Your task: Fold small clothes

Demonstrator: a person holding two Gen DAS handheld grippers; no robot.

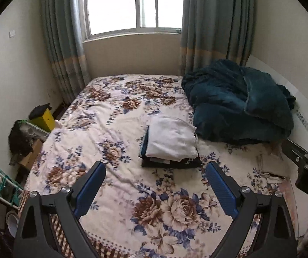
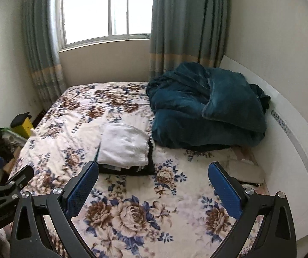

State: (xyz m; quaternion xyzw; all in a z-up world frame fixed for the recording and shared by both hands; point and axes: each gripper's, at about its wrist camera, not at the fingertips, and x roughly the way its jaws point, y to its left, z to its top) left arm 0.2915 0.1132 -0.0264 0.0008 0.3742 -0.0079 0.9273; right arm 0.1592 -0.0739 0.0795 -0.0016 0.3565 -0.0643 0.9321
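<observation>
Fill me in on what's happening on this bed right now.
A person is folding small clothes with hand-held tongs. Both the left tongs and the right tongs hang open above the floral bedspread, gripping nothing. A pile of folded clothes sits mid-bed, a white garment on top and dark pieces underneath. A bunched teal blanket lies beside it by the headboard. No unfolded garment is clearly visible.

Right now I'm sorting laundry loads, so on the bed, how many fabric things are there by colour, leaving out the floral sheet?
White: 1, the folded white garment topping the stack.
Black: 1, the folded black garment at the stack's bottom; layers between are unclear.
Teal: 1, the heaped teal blanket.
Total: 3
</observation>
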